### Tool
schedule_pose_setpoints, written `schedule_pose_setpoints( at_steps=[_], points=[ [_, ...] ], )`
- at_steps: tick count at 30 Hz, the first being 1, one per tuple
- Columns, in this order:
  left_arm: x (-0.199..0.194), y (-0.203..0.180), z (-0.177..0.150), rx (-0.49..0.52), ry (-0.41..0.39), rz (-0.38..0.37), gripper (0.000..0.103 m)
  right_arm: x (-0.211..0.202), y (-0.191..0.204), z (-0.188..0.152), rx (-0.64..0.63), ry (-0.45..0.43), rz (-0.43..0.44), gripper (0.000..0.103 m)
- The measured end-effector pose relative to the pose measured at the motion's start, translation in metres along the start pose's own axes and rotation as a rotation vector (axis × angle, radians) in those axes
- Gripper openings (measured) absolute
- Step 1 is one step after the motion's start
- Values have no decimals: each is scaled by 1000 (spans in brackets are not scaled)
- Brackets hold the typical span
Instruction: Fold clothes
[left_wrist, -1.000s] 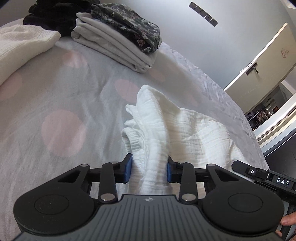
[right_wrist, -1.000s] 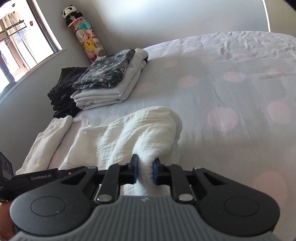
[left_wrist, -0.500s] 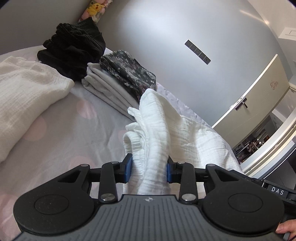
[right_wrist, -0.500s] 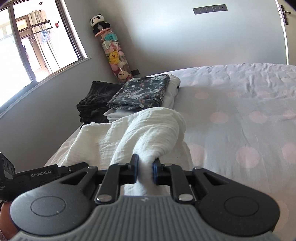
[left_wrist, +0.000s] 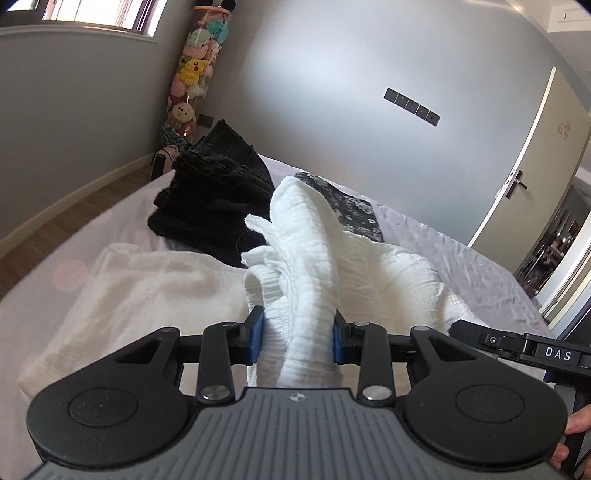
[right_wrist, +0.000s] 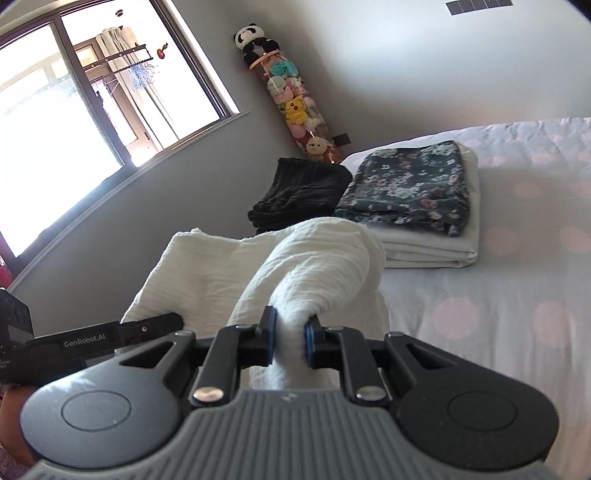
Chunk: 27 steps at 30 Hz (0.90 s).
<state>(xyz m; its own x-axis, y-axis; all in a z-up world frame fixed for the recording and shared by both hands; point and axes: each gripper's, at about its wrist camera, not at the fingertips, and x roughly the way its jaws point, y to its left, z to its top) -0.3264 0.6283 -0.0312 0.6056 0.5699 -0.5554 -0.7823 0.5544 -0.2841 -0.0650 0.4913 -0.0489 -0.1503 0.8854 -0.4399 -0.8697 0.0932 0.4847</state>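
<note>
Between the blue pads of my left gripper (left_wrist: 297, 341) sits a thick bunch of the white crinkled garment (left_wrist: 310, 258), pinched firmly, and my right gripper (right_wrist: 290, 341) clamps another gathered fold of the same cloth (right_wrist: 317, 266). The garment rises in a hump ahead of each tool and hangs between them above the bed (right_wrist: 498, 295), whose pale sheet carries faint pink dots. Another white piece (left_wrist: 147, 288) lies flat on the bed near its left edge, under my left tool. Toward the far corner of the bed a folded black pile (right_wrist: 299, 192) sits just beside a floral dark garment (right_wrist: 406, 188) stacked on a folded light-grey one (right_wrist: 436, 251). Beyond them, in the room's corner, stands a column of plush toys (right_wrist: 295, 107).
</note>
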Motion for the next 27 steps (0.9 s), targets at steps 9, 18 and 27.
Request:
schedule_pose_setpoints(
  at_steps=[9,18,27],
  points=[
    [19,82,34,91,72,82,39,108,52,-13,27,35,60,18],
    [77,138,37,82,150,99,39,186,49,-32,64,58,65,18],
    [124,171,13,71,222,140,42,225,17,-51,85,161,47,34]
  ],
)
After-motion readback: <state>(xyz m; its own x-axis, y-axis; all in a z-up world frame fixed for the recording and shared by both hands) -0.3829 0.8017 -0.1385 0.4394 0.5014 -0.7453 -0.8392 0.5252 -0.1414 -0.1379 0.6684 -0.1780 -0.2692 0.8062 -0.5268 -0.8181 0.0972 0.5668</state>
